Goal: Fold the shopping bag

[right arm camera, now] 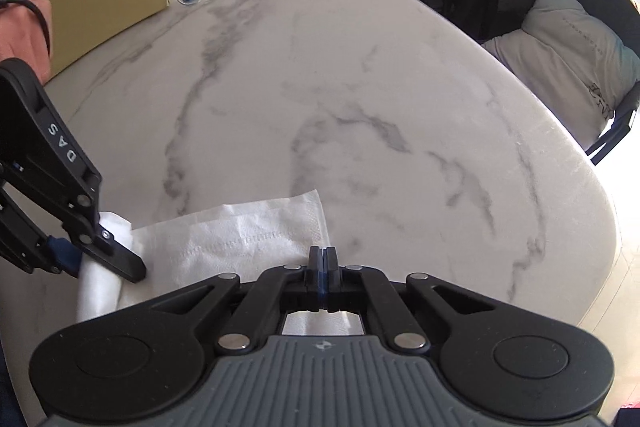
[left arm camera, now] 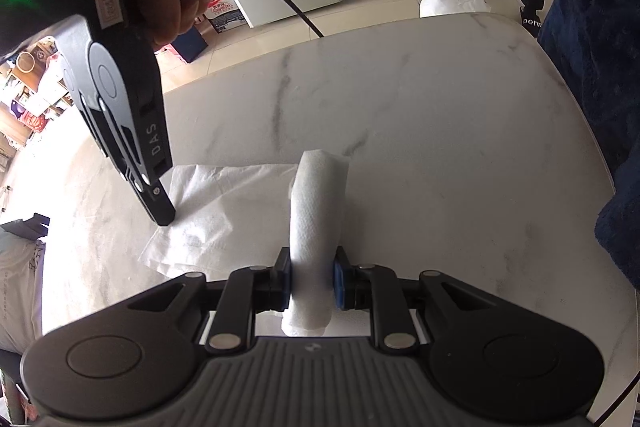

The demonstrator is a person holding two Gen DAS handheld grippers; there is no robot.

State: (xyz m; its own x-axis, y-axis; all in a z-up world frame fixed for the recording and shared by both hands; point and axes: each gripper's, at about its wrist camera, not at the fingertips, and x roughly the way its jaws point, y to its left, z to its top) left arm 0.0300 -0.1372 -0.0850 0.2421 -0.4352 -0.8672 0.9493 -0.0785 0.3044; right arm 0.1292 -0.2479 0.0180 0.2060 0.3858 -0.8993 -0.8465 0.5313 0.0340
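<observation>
My bag (left arm camera: 224, 211) is white, thin and crinkled. One end is rolled into a tight cylinder (left arm camera: 316, 227), standing lifted off the marble table (left arm camera: 440, 147). The remainder lies flat on that table, spread out beside the roll, edges slightly creased.

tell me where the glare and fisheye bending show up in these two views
Left wrist view: the white marble table is washed out toward its left edge, its rim bows into a curve, and the rolled white shopping bag stays sharp. Right wrist view: window light burns out the top right corner, the table edge curves strongly, and the tan cardboard box looks soft.
</observation>
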